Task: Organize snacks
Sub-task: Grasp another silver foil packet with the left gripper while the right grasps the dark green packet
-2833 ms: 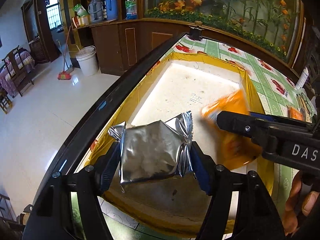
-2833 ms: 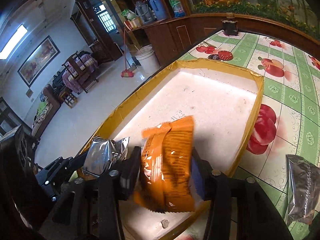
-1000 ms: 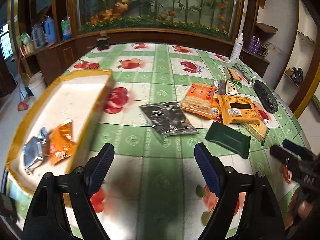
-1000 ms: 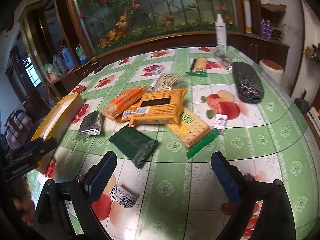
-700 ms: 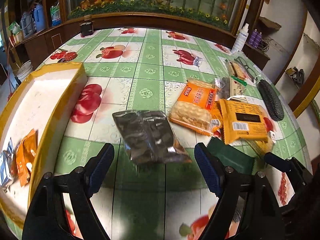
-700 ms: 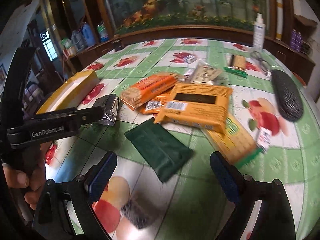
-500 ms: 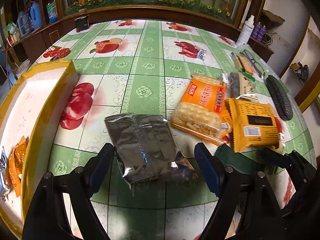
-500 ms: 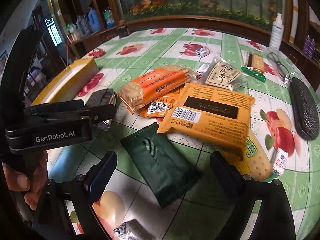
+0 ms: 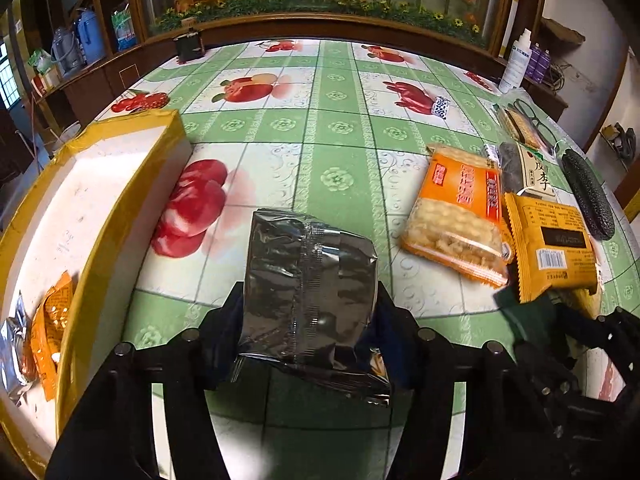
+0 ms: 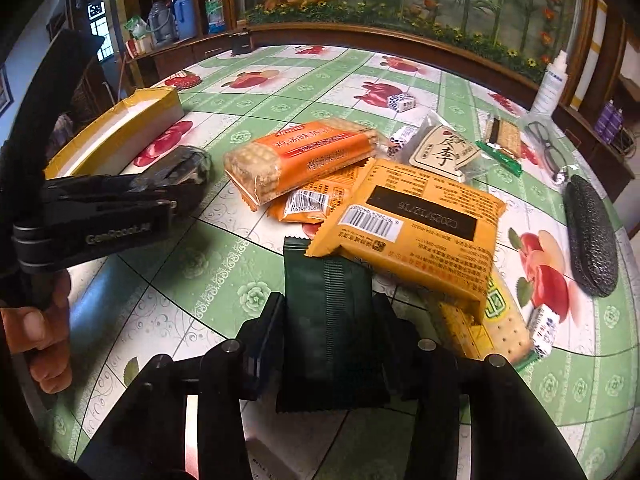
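Note:
My left gripper (image 9: 308, 332) is shut on a silver foil snack packet (image 9: 308, 280) on the green tablecloth, beside the yellow-edged box (image 9: 116, 216). The box holds a small silver packet (image 9: 12, 356) and an orange packet (image 9: 50, 328). My right gripper (image 10: 328, 320) is shut on a dark green packet (image 10: 326, 316) whose far end lies under a yellow snack bag (image 10: 416, 232). The left gripper also shows in the right wrist view (image 10: 120, 200) at the left, with the silver packet (image 10: 180, 164) between its jaws.
An orange cracker pack (image 10: 304, 160), a yellow-green biscuit pack (image 10: 496, 328), a beige plum bag (image 10: 444, 152) and small candies (image 10: 402, 102) lie on the table. A black glasses case (image 10: 592, 236), glasses (image 10: 546, 148) and a white bottle (image 10: 552, 84) stand at the right.
Both grippers left the box, swung open over the table, moved down to the snack pile and closed: the left on the silver packet, the right on the dark green packet.

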Demonstrator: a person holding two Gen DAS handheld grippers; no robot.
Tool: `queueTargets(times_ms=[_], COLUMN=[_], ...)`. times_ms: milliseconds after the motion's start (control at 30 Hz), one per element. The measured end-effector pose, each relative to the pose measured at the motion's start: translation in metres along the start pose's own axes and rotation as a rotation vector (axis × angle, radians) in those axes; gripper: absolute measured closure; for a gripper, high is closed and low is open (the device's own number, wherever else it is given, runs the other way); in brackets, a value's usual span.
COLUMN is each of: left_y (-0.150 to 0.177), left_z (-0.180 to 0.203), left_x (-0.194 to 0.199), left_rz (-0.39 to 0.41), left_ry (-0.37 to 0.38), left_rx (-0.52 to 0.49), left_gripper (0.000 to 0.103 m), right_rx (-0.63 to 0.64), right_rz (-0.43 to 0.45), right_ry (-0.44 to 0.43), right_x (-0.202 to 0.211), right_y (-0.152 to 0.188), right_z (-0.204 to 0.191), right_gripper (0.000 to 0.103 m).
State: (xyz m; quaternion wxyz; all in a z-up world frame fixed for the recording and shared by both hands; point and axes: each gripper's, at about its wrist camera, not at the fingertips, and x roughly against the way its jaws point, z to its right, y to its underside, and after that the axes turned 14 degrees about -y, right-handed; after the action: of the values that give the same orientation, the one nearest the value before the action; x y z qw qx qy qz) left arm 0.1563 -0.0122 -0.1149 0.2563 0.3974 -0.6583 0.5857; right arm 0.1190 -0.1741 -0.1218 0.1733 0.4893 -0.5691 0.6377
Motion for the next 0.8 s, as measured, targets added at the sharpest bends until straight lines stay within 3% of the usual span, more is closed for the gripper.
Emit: queueTargets(times_ms=[167, 433, 800], left_y=[0.012, 0.026, 0.034], left_z=[-0.013, -0.022, -0.045], left_x=[0.011, 0.051, 0.075], left_rz=[0.007, 0.096, 0.142], left_ry=[0.013, -0.015, -0.029], left_rx=[0.02, -0.003, 0.032], left_gripper=[0.045, 0.045, 0.045], right_rx=[0.008, 0.057, 0.109], right_rz=[0.059, 0.15, 0.188], right_ry=[0.04, 0.104, 0.134], right_x=[0.028, 0.069, 0.084], right_y=[0.007, 0.006, 0.005], right_z=[-0.015, -0.043, -0.07], right_gripper=[0.057, 0.058, 0.058])
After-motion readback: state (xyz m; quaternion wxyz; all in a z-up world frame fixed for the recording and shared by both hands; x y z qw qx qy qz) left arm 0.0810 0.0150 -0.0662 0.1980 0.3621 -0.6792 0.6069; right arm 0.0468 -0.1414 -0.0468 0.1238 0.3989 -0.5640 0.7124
